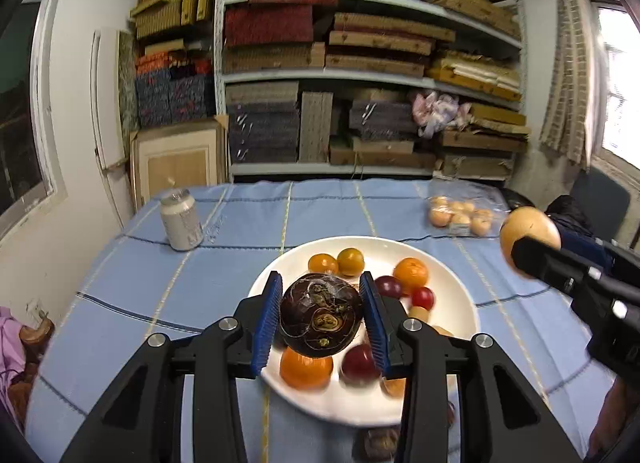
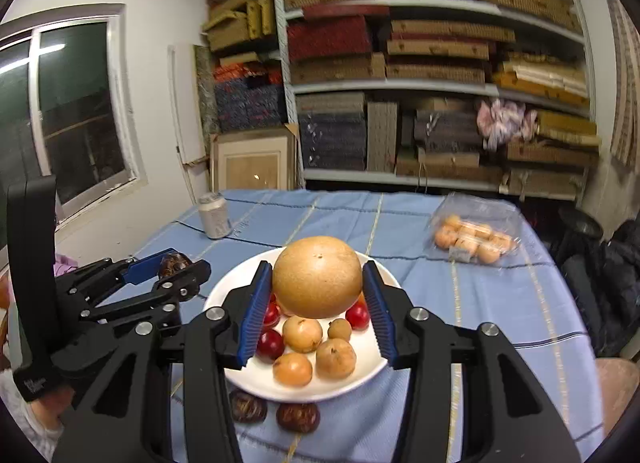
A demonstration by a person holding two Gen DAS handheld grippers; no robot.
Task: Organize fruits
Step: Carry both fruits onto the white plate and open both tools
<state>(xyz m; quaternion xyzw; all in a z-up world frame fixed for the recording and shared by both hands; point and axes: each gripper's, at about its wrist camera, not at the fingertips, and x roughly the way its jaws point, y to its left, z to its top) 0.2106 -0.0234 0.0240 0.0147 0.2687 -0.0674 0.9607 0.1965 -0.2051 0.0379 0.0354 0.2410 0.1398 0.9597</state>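
Observation:
My left gripper (image 1: 320, 319) is shut on a dark brown water chestnut (image 1: 321, 315), held above the white plate (image 1: 456, 287). The plate carries several oranges (image 1: 411, 272), red plums (image 1: 423, 297) and tan fruits (image 2: 336, 358). My right gripper (image 2: 318, 303) is shut on a large round tan fruit (image 2: 317, 277), lifted over the same plate (image 2: 216, 299). In the left wrist view that tan fruit (image 1: 528, 229) and the right gripper show at the right edge. In the right wrist view the left gripper (image 2: 172, 267) shows at the left with the chestnut (image 2: 174, 263). Two more dark chestnuts (image 2: 298, 418) lie in front of the plate.
A blue checked cloth (image 1: 200, 283) covers the table. A white can (image 1: 181, 219) stands at the far left. A clear bag of tan fruits (image 1: 460, 215) lies at the far right. Shelves stacked with boxes (image 1: 360, 63) fill the back wall. A dark chair (image 2: 616, 283) stands to the right.

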